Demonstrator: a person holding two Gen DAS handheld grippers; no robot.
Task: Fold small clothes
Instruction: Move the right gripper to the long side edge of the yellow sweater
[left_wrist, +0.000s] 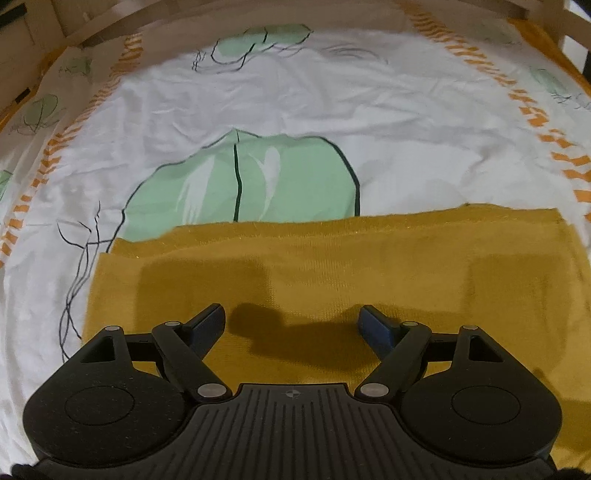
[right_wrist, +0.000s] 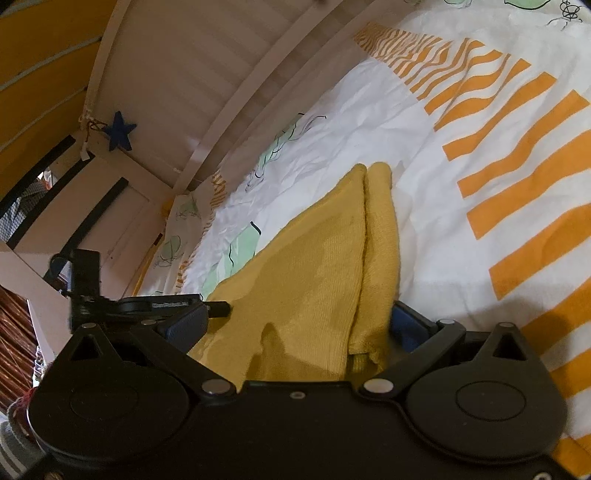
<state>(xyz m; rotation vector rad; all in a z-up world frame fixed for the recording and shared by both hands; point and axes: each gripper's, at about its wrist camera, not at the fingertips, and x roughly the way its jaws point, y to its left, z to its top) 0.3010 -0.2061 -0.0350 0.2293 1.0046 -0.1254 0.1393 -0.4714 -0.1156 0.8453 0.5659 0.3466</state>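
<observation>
A mustard-yellow knit garment (left_wrist: 332, 266) lies folded flat on a white bed sheet (left_wrist: 295, 99). In the left wrist view my left gripper (left_wrist: 293, 325) is open just above the garment, its blue pads wide apart, holding nothing. In the right wrist view the same garment (right_wrist: 314, 266) runs away from me in two layers to a pointed end. My right gripper (right_wrist: 295, 325) is open with the garment's near end lying between its blue pads (right_wrist: 404, 325). The left gripper (right_wrist: 147, 304) shows at the garment's left side.
The sheet has green leaf prints (left_wrist: 258, 181) and orange striped bands (right_wrist: 517, 177). A white slatted bed rail (right_wrist: 207, 85) runs along the far edge. A blue star (right_wrist: 119, 130) hangs on the white furniture beyond.
</observation>
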